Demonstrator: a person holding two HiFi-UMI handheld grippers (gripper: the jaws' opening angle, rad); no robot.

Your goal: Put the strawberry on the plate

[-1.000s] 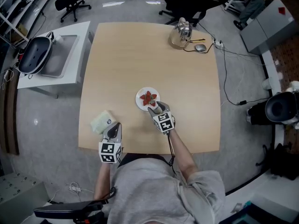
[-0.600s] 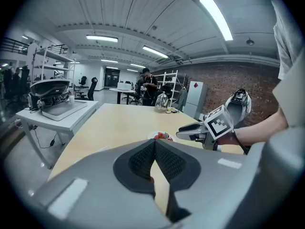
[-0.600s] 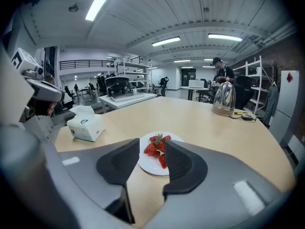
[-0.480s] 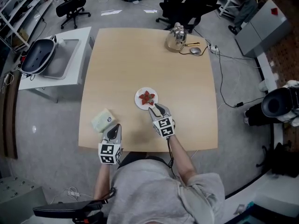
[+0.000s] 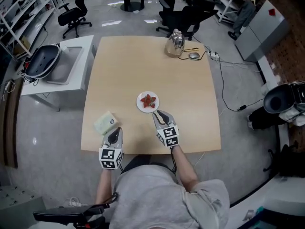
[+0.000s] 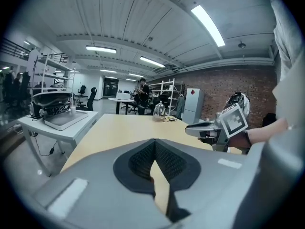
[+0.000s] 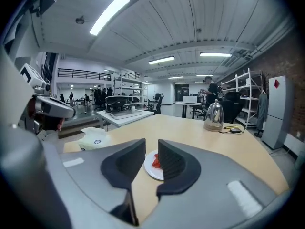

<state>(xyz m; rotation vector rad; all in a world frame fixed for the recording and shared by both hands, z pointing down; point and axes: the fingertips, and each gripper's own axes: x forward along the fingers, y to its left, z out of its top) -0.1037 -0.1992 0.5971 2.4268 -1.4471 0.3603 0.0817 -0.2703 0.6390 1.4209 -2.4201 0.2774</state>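
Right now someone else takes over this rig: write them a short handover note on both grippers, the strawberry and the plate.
Left gripper: shut, empty, at the table's near edge.
Right gripper: jaws closing with nothing between them, just short of the plate.
Strawberry: lying on the plate, mid-table.
Done: the strawberry is on the plate.
Left: nothing, as far as the views show.

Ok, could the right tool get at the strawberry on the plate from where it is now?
Probably yes. The right tool hovers just short of the plate, jaws closing on nothing, and only open tabletop separates it from the strawberry lying there.
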